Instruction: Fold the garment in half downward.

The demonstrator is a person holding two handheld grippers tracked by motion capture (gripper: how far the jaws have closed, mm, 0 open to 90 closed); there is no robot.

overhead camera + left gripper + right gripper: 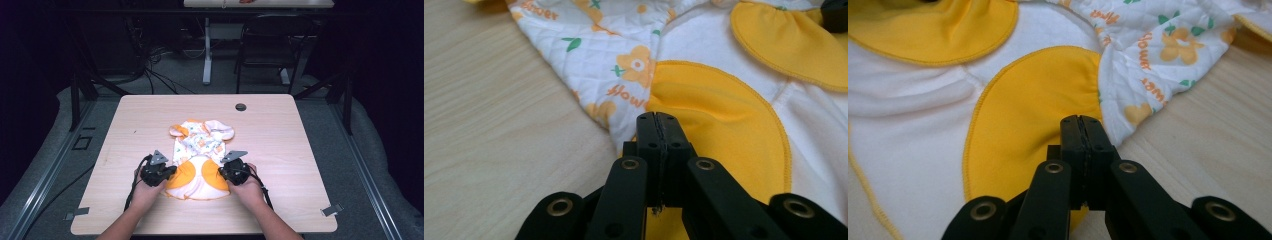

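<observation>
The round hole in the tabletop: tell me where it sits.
In the high view the round hole lies near the far edge of the table, slightly right of centre, just beyond the baby garment and apart from it.

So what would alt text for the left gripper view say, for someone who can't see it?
The left gripper, jaws closed, pinches the edge of a yellow patch on a white baby garment printed with orange flowers. The garment lies on a light wooden table.
</observation>
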